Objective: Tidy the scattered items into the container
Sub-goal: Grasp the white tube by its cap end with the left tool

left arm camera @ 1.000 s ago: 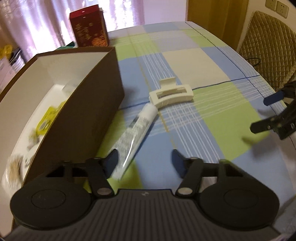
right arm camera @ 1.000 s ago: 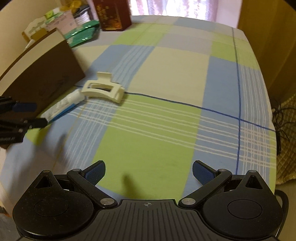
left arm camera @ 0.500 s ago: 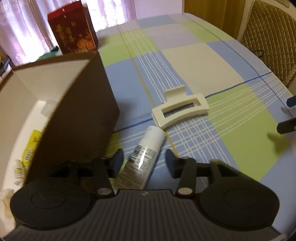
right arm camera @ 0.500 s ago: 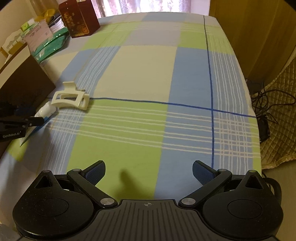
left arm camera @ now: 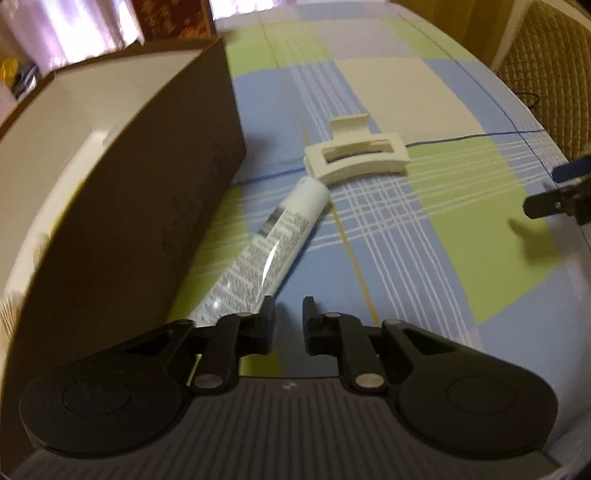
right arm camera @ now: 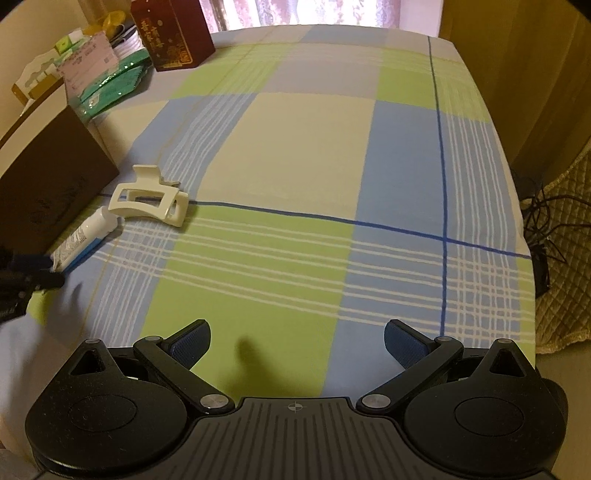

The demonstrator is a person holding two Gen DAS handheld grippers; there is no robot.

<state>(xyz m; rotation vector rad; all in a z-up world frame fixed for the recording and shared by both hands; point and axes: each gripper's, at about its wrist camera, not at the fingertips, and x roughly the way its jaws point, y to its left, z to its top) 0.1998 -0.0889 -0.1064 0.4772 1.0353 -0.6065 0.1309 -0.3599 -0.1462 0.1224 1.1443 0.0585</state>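
Note:
A white printed tube (left arm camera: 266,251) lies on the checked cloth beside the brown box (left arm camera: 140,221), its cap touching a cream hair claw clip (left arm camera: 356,155). My left gripper (left arm camera: 288,321) sits at the tube's flat end with its jaws narrowed to a small gap; the tube lies just left of the gap, not between the pads. In the right wrist view the tube (right arm camera: 85,236), the clip (right arm camera: 149,201) and the box (right arm camera: 44,184) are at the left. My right gripper (right arm camera: 297,341) is open and empty, low over the cloth.
A dark red carton (right arm camera: 171,33) and green packets (right arm camera: 114,83) stand at the table's far left. A quilted chair (left arm camera: 550,70) is beyond the right edge. Cables (right arm camera: 546,236) hang off the table's right side.
My left gripper's jaws have narrowed from wide open to a small gap, and it has drawn back along the tube to its flat end. The right gripper stays open and has shifted a little.

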